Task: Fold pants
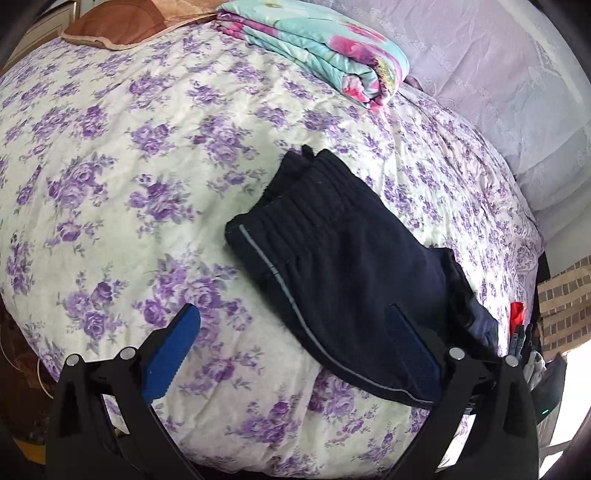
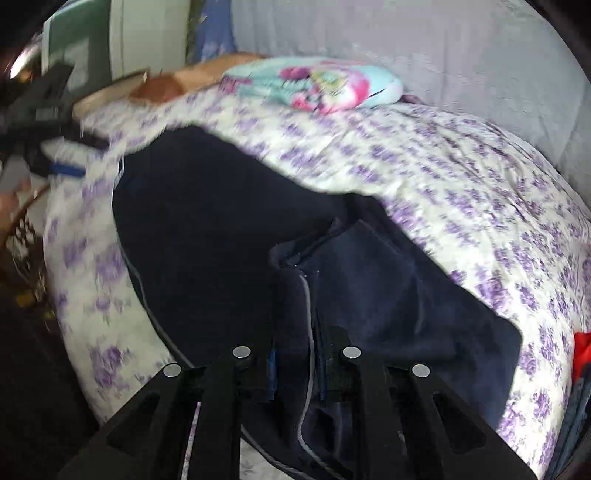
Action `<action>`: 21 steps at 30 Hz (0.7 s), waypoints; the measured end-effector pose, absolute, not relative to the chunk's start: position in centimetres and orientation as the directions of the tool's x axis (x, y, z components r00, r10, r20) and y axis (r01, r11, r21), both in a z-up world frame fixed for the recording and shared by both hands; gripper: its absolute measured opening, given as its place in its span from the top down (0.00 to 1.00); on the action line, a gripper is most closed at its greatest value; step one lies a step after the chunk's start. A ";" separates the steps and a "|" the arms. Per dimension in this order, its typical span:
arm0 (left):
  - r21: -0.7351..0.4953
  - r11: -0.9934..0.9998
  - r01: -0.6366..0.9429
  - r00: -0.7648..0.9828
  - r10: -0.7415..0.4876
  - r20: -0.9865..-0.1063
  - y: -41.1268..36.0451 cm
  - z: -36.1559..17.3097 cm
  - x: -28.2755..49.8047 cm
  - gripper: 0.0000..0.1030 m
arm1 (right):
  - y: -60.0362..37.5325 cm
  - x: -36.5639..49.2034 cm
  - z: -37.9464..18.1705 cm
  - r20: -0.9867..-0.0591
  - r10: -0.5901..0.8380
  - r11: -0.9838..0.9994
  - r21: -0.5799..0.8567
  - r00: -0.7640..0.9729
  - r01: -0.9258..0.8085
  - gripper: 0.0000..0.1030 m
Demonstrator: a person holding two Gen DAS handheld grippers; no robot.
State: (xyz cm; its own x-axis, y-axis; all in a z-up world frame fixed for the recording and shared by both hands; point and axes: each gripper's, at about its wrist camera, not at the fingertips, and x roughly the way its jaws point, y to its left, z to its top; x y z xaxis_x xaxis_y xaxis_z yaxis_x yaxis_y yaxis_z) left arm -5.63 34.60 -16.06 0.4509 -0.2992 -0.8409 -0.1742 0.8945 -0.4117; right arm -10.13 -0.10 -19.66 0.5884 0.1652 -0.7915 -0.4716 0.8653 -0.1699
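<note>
Two grippers: left gripper [image 1: 295, 325] spread wide, right gripper [image 2: 297, 363] pinching soft navy pants [image 2: 229, 229].

Dark navy cotton track pants [image 1: 332, 258] lie on purple-flowered white quilt [image 1: 129, 166], waistband toward far side. Folded turquoise floral blanket [image 1: 317, 48] on quilt beyond pants, beside pale lilac lace curtain [image 1: 498, 74]. Brown cushion [image 1: 118, 26] left of blanket. Left gripper [image 1: 295, 343] before pants' near edge. Right gripper [image 2: 295, 354] at pants' bunched near fold.
</note>
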 end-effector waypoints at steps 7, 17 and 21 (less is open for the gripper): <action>-0.438 0.872 -0.216 0.437 -0.315 -0.843 36.9 -17.5 -7.0 0.05 | 1.2 -10.7 -18.3 -0.785 0.145 0.846 -0.217 0.602 -0.488 0.85; -0.458 0.866 -0.202 0.407 -0.351 -0.843 36.0 -18.9 -6.5 0.05 | 2.0 -12.3 -17.2 -0.815 0.300 0.783 -0.087 0.496 -0.616 0.53; -0.471 0.856 -0.212 0.407 -0.361 -0.839 35.8 -19.3 -6.3 0.05 | -1.5 -10.0 -13.7 -0.748 0.315 0.891 0.021 0.585 -0.453 0.56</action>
